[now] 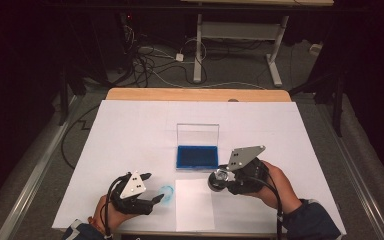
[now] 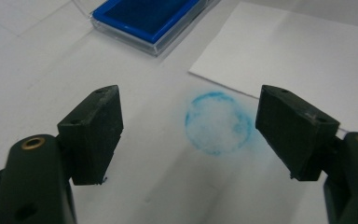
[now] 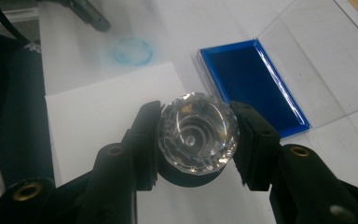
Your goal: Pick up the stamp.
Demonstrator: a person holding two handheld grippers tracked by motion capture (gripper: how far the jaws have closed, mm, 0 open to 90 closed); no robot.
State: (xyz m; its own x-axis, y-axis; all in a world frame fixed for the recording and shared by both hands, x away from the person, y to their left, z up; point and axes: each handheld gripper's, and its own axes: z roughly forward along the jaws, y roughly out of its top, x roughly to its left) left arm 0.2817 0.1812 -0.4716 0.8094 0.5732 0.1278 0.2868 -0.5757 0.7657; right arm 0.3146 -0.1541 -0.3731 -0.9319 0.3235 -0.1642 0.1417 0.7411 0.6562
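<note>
A: The clear faceted crystal-like stamp (image 3: 199, 138) with a round black base — where is it?

B: Between the two black jaws of my right gripper (image 3: 199, 140), clamped from both sides, its cut-glass top facing the gripper's camera. In the high view I hold it (image 1: 221, 177) above the near right part of the white-covered tabletop (image 1: 130, 130), over the right edge of a small white sheet of paper (image 1: 194, 204).

A: And your left gripper?

B: My left gripper (image 2: 189, 130) has its jaws wide apart with nothing between them. It sits near the tabletop's near edge, left of the sheet, pointing at a round blue ink ring (image 2: 218, 122) stamped on the covering just off the sheet's corner.

A: What else is there?

B: An open blue ink pad in a clear plastic case (image 1: 197, 155), lid upright, at the tabletop's centre, just beyond the sheet.
</note>
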